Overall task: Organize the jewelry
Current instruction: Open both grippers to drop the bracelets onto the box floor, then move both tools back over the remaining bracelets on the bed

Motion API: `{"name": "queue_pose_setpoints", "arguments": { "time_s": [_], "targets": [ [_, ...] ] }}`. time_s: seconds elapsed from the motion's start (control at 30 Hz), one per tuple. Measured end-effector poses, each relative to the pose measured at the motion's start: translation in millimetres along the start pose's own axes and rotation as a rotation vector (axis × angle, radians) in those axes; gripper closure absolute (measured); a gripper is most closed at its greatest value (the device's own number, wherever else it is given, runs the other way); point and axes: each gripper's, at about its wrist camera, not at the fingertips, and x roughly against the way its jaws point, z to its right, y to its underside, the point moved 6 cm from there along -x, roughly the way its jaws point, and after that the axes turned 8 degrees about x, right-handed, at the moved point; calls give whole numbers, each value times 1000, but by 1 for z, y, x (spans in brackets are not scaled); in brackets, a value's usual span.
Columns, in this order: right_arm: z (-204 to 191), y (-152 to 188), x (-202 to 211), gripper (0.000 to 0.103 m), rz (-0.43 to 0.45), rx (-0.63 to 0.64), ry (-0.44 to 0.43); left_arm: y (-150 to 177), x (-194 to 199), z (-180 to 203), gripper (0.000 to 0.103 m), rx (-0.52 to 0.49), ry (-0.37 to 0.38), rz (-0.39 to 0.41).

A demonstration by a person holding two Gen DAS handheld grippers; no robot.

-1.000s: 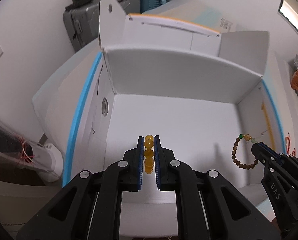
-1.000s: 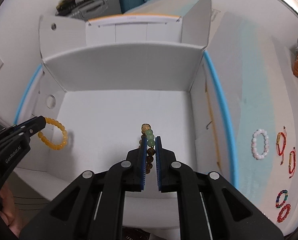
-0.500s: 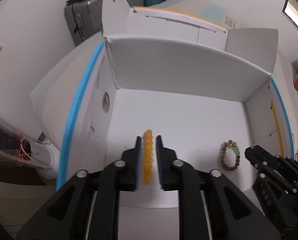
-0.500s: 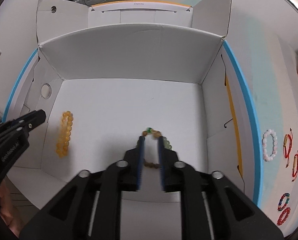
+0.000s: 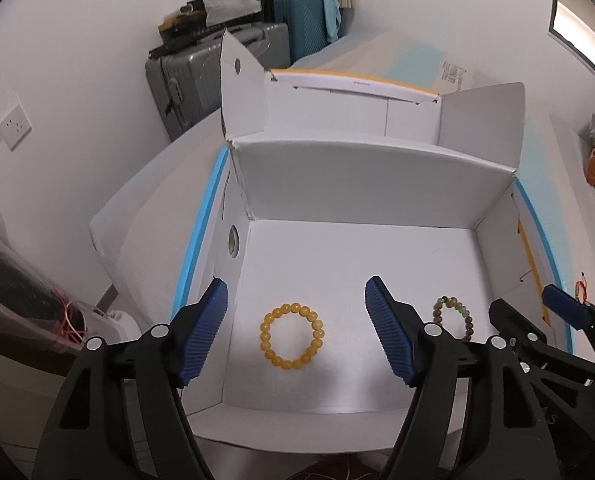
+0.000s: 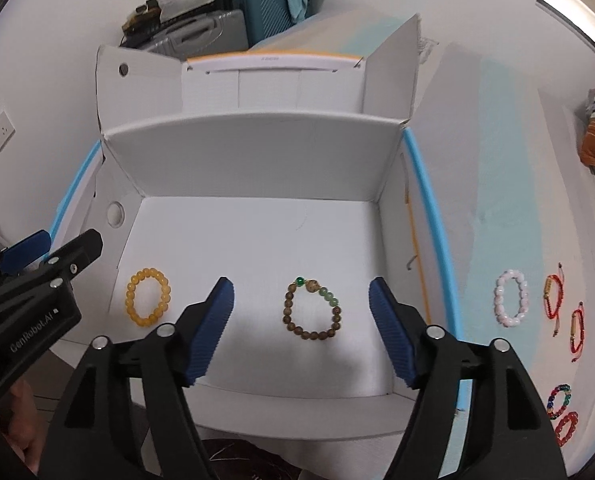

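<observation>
On the floor of the open white box (image 6: 257, 152), near its front edge, lay two bracelets apart from each other — the yellow bead bracelet (image 5: 292, 336) toward the left wall, the brown-and-green bead bracelet (image 6: 312, 309) nearer the middle. Left gripper (image 5: 296, 334) hung above the yellow one, jaws spread wide, holding nothing; right gripper (image 6: 301, 330) likewise stood agape over the brown one. Outside the box's right wall lay a white bead bracelet (image 6: 509, 298), red cord bracelets (image 6: 553, 294) and small coloured bracelets (image 6: 559, 398).
</observation>
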Motion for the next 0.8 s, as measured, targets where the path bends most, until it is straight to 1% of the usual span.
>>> {"name": "queue_pose_setpoints", "arguments": {
  "time_s": [0.1, 0.17, 0.23, 0.27, 0.37, 0.4, 0.57, 0.8],
  "targets": [
    [7, 1, 11, 27, 23, -12, 13, 1, 7, 5, 22, -3, 7, 11],
    [15, 1, 20, 24, 39, -17, 51, 1, 14, 10, 16, -10, 9, 23],
    [20, 2, 25, 22, 51, -16, 79, 1, 21, 15, 12, -21, 12, 37],
    [23, 2, 28, 19, 57, -16, 86, 1, 24, 17, 9, -22, 14, 42],
    [37, 7, 38, 16, 68, -34, 108, 1, 35, 26, 6, -27, 34, 56],
    [43, 9, 41, 14, 71, -45, 113, 2, 38, 29, 6, -30, 40, 58],
    [65, 17, 56, 10, 84, -76, 132, 8, 53, 50, 6, -57, 69, 71],
    [100, 33, 80, 8, 97, -142, 161, 14, 75, 80, 6, -96, 115, 90]
  ]
}}
